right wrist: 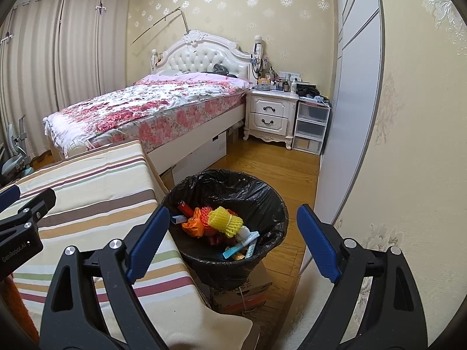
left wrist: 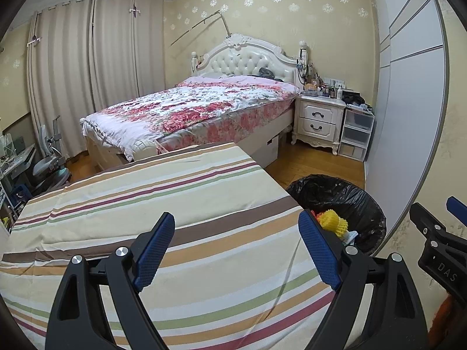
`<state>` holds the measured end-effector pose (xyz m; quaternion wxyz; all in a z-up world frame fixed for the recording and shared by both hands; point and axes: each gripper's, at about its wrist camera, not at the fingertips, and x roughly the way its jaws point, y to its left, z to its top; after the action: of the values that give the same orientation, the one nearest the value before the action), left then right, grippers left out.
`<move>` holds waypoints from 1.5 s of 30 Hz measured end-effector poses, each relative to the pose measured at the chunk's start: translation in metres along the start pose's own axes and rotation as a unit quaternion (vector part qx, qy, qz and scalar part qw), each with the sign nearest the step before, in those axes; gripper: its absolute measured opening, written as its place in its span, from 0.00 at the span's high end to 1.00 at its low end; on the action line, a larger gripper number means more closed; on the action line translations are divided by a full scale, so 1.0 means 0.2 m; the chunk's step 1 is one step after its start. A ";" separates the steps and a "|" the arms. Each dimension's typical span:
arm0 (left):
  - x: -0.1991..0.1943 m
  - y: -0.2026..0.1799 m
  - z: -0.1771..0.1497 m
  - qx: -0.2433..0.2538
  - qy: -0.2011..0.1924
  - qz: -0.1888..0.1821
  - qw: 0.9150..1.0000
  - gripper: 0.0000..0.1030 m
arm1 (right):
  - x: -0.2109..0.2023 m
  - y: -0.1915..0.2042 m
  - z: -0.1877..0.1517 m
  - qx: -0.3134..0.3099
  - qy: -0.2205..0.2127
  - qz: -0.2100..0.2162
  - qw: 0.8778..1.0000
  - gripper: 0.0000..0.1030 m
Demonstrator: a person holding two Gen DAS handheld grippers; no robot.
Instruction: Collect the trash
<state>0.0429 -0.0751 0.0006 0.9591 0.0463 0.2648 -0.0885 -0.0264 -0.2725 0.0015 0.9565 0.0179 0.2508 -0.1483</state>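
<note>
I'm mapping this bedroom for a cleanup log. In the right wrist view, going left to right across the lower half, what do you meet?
Left hand-held gripper → striped tablecloth → black-lined trash bin → wooden floor → patterned wall.

A bedroom with pale yellow wallpaper (right wrist: 233,17) bearing silvery floral motifs. Closed beige curtains (left wrist: 87,58) cover the wall on the left. A bed (right wrist: 151,108) with a white tufted headboard (right wrist: 201,55) and a pink floral quilt stands against the far wall. Just beside it is a white two-drawer nightstand (right wrist: 271,113), its top crowded with small bottles, then a clear plastic drawer unit (right wrist: 310,128). The floor (right wrist: 268,163) is warm wooden boards. A tall white wardrobe (left wrist: 408,87) fills the right side. A striped cloth covers the tabletop (left wrist: 163,192) in the foreground.
</note>
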 end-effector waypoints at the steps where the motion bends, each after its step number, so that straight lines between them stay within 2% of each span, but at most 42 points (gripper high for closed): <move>1: 0.00 0.00 0.00 0.000 -0.001 0.000 1.000 0.18 | 0.00 0.00 0.00 -0.001 -0.001 0.000 1.000 0.16; 45: -0.01 0.00 -0.01 0.000 -0.003 -0.004 1.000 0.18 | -0.03 -0.01 0.01 -0.002 -0.004 -0.003 1.000 0.16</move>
<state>0.0400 -0.0751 0.0002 0.9595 0.0454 0.2622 -0.0925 -0.0308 -0.2728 0.0065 0.9570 0.0149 0.2474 -0.1509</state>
